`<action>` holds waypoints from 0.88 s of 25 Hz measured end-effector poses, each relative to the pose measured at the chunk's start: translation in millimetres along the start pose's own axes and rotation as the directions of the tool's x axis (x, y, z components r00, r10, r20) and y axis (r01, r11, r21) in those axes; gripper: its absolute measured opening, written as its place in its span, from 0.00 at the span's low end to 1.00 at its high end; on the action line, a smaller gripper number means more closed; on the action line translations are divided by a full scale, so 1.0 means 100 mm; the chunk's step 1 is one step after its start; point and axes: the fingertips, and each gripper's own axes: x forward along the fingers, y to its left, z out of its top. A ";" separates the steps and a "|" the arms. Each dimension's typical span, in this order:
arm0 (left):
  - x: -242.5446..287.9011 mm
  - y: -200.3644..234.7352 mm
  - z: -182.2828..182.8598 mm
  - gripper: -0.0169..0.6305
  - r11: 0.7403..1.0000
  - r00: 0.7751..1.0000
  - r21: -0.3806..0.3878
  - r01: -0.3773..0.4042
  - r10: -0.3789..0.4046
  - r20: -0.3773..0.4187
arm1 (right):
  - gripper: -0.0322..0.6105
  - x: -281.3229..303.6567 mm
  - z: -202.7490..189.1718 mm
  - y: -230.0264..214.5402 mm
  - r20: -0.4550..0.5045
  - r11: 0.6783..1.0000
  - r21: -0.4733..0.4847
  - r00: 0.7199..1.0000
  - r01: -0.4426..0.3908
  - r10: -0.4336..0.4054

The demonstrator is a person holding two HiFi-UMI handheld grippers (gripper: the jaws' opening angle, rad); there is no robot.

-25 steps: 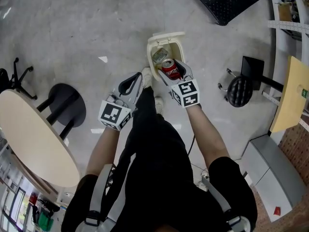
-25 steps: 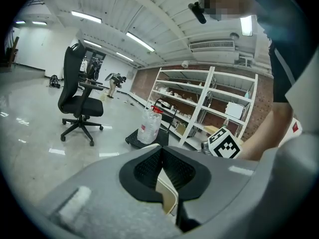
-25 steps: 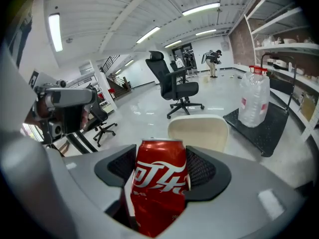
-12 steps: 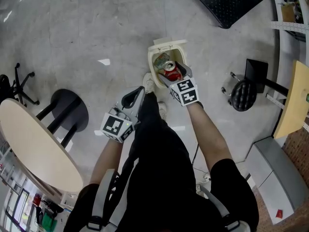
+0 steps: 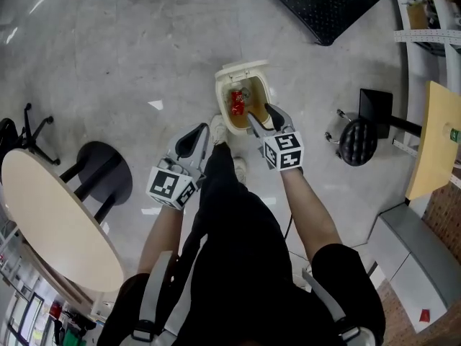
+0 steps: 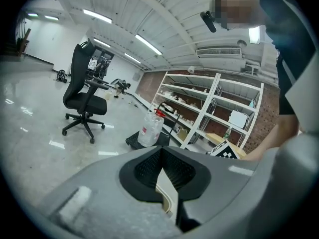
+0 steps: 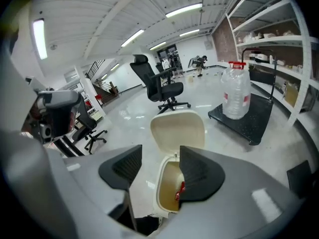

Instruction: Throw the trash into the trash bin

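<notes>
Red can [image 5: 237, 102] — a glossy cylinder — lies inside the cream plastic bin [image 5: 220, 92], lid raised, its long axis running toward the hinge. It sits just beyond the right gripper [image 5: 264, 116], whose ribbed black jaws are closing on nothing. The left gripper [image 5: 193, 141] is pinched together — empty.

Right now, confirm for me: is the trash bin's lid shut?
No: the lid stands raised behind the trash bin, and the red can shows inside.
</notes>
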 end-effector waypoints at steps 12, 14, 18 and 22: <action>-0.43 -0.38 0.71 0.03 0.998 0.979 0.048 -0.031 0.021 0.202 | 0.17 -1.24 0.88 0.14 0.321 0.998 -0.031 0.946 0.059 -0.046; -0.51 -0.45 0.94 0.03 0.997 0.968 0.061 -0.036 0.019 0.251 | 0.17 -1.49 1.08 0.10 0.386 0.998 -0.011 0.921 0.067 -0.058; -0.90 -0.54 1.36 0.03 0.999 0.938 0.014 -0.049 0.041 0.344 | 0.16 -2.01 1.31 0.15 0.481 0.998 0.003 0.875 0.062 -0.056; -1.43 -0.70 1.55 0.03 0.996 0.900 0.006 -0.084 0.073 0.430 | 0.16 -2.58 1.23 0.18 0.538 0.996 -0.016 0.840 0.087 -0.065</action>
